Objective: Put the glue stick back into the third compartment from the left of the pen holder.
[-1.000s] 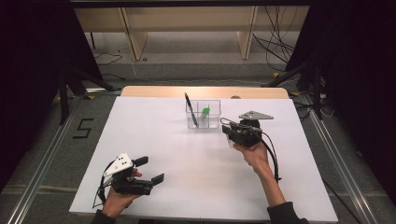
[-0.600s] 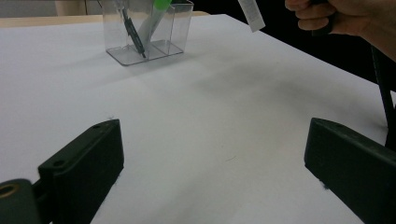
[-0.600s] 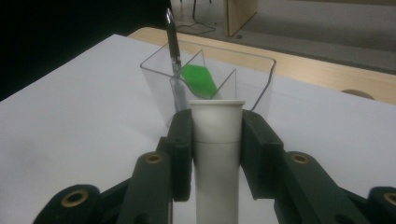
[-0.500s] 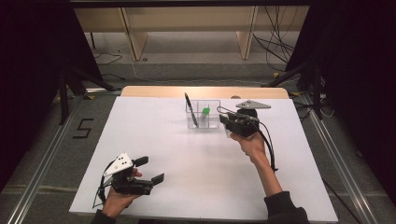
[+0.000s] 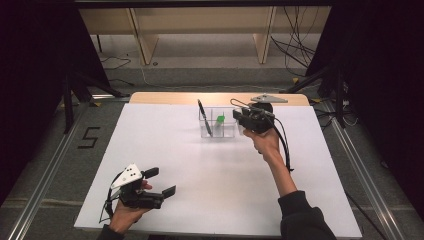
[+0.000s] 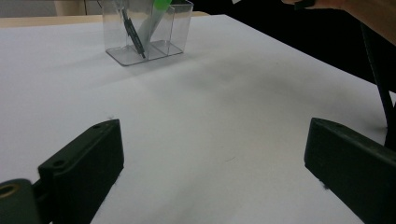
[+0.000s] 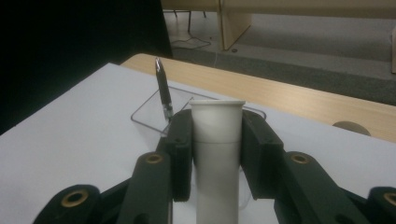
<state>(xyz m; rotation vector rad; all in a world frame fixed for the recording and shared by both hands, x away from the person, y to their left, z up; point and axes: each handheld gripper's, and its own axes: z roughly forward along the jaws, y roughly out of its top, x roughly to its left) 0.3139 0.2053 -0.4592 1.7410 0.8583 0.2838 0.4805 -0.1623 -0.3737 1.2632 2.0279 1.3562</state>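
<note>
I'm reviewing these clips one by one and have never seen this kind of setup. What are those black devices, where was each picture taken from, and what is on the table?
A person stands at a white table and holds a hand-operated two-jaw gripper in each hand. The high view looks down from above; each of the other two pictures comes from a camera riding on one gripper, looking along its black jaws. The left gripper rests near the table's front edge, jaws open, holding nothing. The right gripper is clamped on a white marker-like tube, held upright beside a clear plastic organizer. That organizer holds a black pen, leaning, and a green-capped marker.
</note>
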